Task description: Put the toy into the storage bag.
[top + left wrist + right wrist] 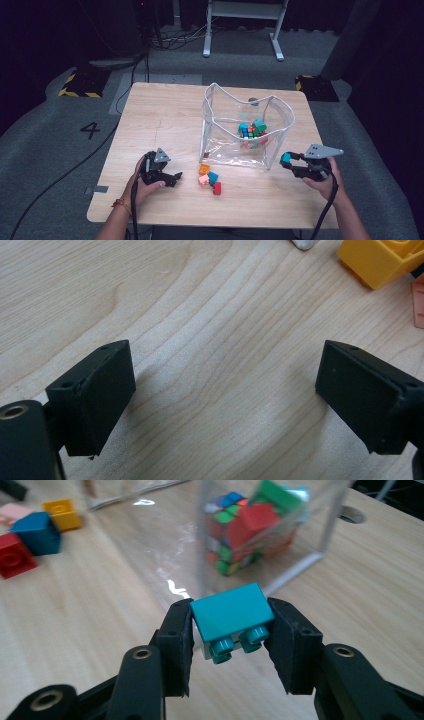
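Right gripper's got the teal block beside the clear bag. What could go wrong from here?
1. The right gripper pinches the teal block only at its two ends, studs facing the camera; it could twist or slip out.
2. The clear bag has soft walls and a raised wire rim; a low approach may snag the rim and tip or shove it.
3. The open left gripper isn't bracing the bag.

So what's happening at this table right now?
A person is clearing toy bricks into a clear bag. The right gripper is clamped on a teal brick beside the bag, which already holds several bricks. The left gripper rests open over the bare table, near four loose bricks.
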`<state>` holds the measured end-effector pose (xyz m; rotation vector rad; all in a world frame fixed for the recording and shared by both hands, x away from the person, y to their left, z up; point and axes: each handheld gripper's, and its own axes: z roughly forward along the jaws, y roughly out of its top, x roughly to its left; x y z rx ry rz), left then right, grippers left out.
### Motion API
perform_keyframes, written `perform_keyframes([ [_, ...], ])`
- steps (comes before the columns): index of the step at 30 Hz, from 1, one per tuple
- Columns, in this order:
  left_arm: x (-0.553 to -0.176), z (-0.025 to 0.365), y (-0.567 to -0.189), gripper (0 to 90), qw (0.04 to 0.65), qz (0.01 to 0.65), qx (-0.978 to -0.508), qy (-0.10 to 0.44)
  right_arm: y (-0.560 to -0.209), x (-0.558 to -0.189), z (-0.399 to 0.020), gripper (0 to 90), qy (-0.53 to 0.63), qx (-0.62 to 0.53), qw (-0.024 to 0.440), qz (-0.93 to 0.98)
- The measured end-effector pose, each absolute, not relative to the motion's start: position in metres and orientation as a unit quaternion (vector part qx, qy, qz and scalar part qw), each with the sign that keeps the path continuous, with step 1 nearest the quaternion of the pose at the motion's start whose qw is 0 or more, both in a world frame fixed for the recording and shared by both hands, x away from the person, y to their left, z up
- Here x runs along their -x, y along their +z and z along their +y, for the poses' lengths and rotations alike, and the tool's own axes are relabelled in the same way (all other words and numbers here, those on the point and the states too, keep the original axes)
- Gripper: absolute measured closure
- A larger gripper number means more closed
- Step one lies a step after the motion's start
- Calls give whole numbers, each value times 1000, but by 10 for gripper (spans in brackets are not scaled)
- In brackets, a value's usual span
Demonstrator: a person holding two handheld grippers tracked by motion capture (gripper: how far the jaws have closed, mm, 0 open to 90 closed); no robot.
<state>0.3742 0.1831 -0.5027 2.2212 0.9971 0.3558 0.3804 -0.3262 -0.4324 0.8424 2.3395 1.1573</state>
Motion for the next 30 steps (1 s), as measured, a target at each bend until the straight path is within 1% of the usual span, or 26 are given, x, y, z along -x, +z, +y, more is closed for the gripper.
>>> perform_keyframes([
  [3,-374,183,-503,92,334,382,-851,136,-427,-393,-334,555,398,-318,225,831],
  [11,-374,183,-503,92,334,382,-851,136,-410,-425,-349,556,396,-350,249,812],
  [18,-374,183,-503,90,334,381,-851,136,-379,-447,-360,555,417,-359,254,795],
  [23,-374,183,-503,90,334,382,-851,136,-359,-461,-358,556,425,-361,253,790],
  [30,-374,183,-503,90,334,381,-851,136,-340,-478,-351,556,423,-358,255,792],
])
